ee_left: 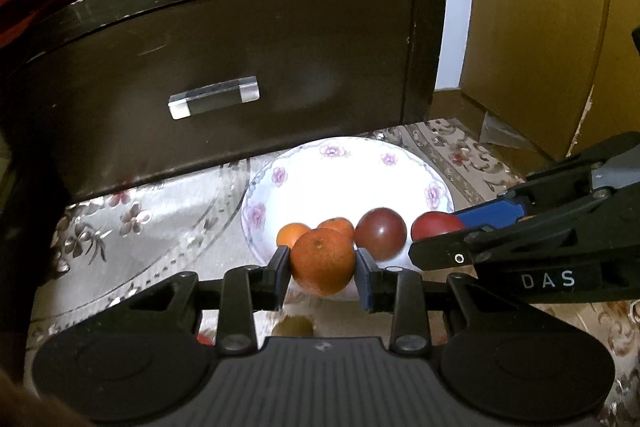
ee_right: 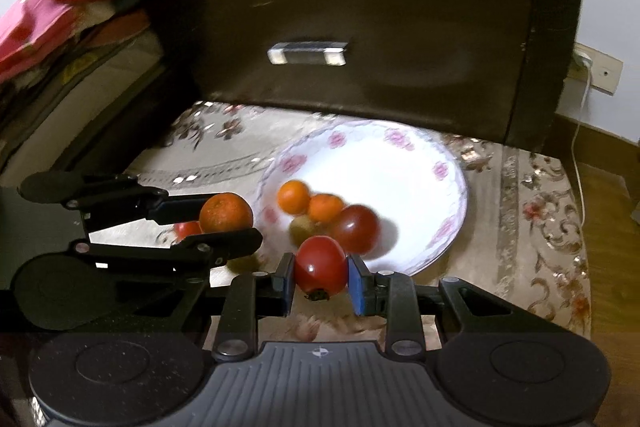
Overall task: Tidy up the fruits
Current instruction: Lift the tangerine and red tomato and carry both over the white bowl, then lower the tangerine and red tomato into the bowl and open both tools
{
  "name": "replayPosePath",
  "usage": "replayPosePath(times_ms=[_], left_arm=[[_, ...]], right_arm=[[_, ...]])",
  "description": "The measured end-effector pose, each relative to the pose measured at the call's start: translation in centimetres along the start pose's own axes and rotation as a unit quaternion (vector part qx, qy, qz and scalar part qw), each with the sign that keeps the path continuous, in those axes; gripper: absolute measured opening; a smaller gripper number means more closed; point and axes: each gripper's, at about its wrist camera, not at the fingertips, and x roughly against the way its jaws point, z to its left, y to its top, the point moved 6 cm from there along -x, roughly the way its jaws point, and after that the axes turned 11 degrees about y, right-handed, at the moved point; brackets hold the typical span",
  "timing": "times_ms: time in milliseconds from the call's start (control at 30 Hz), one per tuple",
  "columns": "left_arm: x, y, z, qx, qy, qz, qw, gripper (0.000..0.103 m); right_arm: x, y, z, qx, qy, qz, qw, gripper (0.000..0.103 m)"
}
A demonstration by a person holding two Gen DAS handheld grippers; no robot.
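Left wrist view: the left gripper (ee_left: 323, 263) pinches a round, pebbly-skinned orange mandarin (ee_left: 322, 261) between its two pads, which press its sides. The fruit's stem dimple faces up and slightly forward; being near-spherical, it has no clear long axis. Just beyond the fingertips sits the white ceramic plate with pink flower print (ee_left: 344, 167), holding two smaller orange mandarins (ee_left: 291, 233) and a dark maroon tomato (ee_left: 380, 233) near its closest rim. To the right of the fingers, the right gripper (ee_left: 444, 235) reaches in with a red fruit. Behind the plate stands a dark wooden drawer front with a metal handle (ee_left: 214, 101).

Right wrist view: the right gripper (ee_right: 320, 281) clamps a glossy red tomato (ee_right: 321, 269), pads against its flanks. Its dried calyx points down and toward the camera, so the stem axis runs roughly upright, tilted back. The plate's rim lies just ahead of the fingertips. Left of the fingers, the left gripper carries the mandarin beside the plate edge, above the floral patterned cloth (ee_right: 540, 227); a small red fruit (ee_right: 187, 229) lies beneath it on the cloth.

Both fruits appear bound for the plate. Doing it well likely means carrying each past the rim, lowering it to an open white patch clear of the clustered fruit, and easing the fingers apart low so neither rolls off.
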Motion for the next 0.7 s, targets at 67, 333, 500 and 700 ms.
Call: replayPosePath(times_ms=[67,333,500,700], left_arm=[[-0.5,0.2,-0.1,-0.001,0.002,0.001,1.0,0.039],[-2.6,1.6,-0.4,-0.007,0.012,0.002,0.9999,0.039],[-4.3,2.7,-0.6,-0.007,0.015,0.002,0.9999,0.039],[-6.1,2.7,-0.5,0.0,0.014,0.015,0.9998,0.039]], right_arm=[[-0.2,0.3,-0.6,-0.005,-0.003,-0.002,1.0,0.026],[-1.6,1.0,-2.4,-0.006,-0.004,-0.003,1.0,0.025],[-2.2,2.3,-3.7,-0.006,-0.012,-0.012,1.0,0.025],[-3.3,3.1,-5.1,-0.014,-0.018,-0.013,1.0,0.026]])
